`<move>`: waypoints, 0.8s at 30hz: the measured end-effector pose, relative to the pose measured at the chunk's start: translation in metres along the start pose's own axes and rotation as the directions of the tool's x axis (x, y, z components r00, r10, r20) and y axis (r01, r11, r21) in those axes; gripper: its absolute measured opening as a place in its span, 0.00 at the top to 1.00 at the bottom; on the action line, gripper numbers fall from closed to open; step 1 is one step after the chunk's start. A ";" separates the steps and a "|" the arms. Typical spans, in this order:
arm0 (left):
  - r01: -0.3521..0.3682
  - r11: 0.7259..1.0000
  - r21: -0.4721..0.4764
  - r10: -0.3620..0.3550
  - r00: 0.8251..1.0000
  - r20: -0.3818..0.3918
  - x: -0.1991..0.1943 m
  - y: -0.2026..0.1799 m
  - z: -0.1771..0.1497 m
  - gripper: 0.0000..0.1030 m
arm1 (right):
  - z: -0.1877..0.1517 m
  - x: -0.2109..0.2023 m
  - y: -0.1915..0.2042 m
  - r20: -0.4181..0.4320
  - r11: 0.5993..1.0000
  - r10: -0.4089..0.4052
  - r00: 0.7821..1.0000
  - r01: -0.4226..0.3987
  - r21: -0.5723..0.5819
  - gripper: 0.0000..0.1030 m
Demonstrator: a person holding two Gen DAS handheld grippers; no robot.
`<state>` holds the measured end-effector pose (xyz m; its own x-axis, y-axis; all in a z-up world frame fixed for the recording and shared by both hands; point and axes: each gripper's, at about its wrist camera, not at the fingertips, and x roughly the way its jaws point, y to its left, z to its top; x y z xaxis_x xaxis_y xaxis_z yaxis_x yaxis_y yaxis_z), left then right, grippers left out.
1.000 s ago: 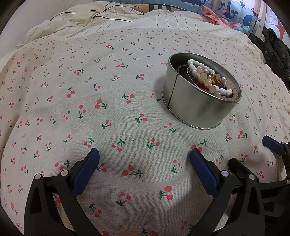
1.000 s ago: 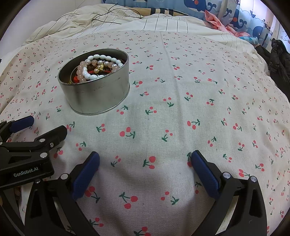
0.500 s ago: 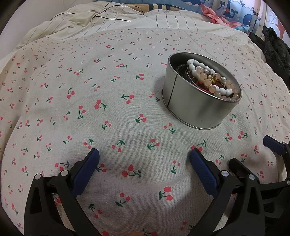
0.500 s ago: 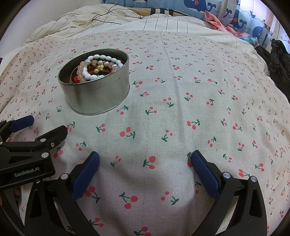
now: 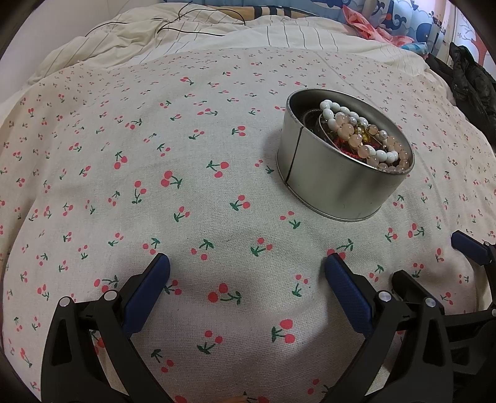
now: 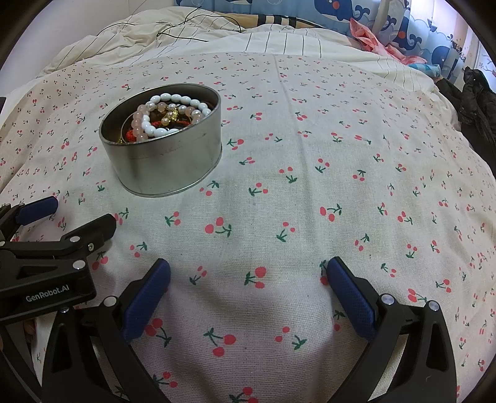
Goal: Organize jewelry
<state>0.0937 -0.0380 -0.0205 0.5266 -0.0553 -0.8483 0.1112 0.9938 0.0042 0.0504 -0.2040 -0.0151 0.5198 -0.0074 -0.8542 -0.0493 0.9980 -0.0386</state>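
A round silver tin (image 5: 334, 183) (image 6: 167, 161) stands on the cherry-print cloth, filled with bead bracelets (image 5: 359, 136) (image 6: 167, 119) in white, pink, gold and red. My left gripper (image 5: 245, 276) is open and empty, low over the cloth, with the tin ahead to its right. My right gripper (image 6: 248, 279) is also open and empty, the tin ahead to its left. The two grippers sit side by side: the right one's blue fingers (image 5: 468, 245) show at the left view's right edge, and the left one's fingers (image 6: 37, 210) show at the right view's left edge.
The cherry-print cloth (image 5: 155, 161) covers a bed. A striped cream duvet (image 5: 186, 40) with thin black cables (image 5: 186, 26) lies at the back. Pink and blue fabrics (image 6: 387, 37) and a black garment (image 6: 477, 105) lie at the back right.
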 end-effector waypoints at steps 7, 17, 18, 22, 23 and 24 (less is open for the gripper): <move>0.000 1.000 0.000 0.000 1.000 0.000 0.000 0.000 0.000 0.07 | 0.001 0.001 -0.001 0.001 1.000 -0.003 1.000 0.003 -0.003 0.06; -0.006 1.000 0.004 0.006 1.000 -0.002 0.000 0.001 0.001 0.07 | 0.001 0.001 -0.001 0.002 1.000 -0.002 1.000 0.002 -0.001 0.06; -0.006 1.000 0.004 0.006 1.000 -0.002 0.001 0.000 0.001 0.07 | 0.001 0.001 0.000 0.002 1.000 -0.003 1.000 0.003 -0.002 0.06; -0.006 1.000 0.004 0.006 1.000 -0.002 0.001 0.001 0.001 0.07 | 0.001 0.001 -0.001 0.003 1.000 -0.003 1.000 0.003 -0.001 0.06; -0.006 1.000 0.004 0.006 1.000 -0.002 0.001 0.000 0.001 0.07 | 0.001 0.001 -0.001 0.003 1.000 -0.003 1.000 0.003 -0.001 0.06; -0.007 1.000 0.005 0.007 1.000 -0.002 0.001 -0.001 0.001 0.07 | 0.001 0.001 -0.001 0.003 1.000 -0.003 1.000 0.003 -0.001 0.06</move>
<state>0.0951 -0.0390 -0.0203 0.5258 -0.0485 -0.8493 0.1116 0.9937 0.0123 0.0517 -0.2045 -0.0159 0.5224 -0.0101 -0.8527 -0.0489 0.9979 -0.0418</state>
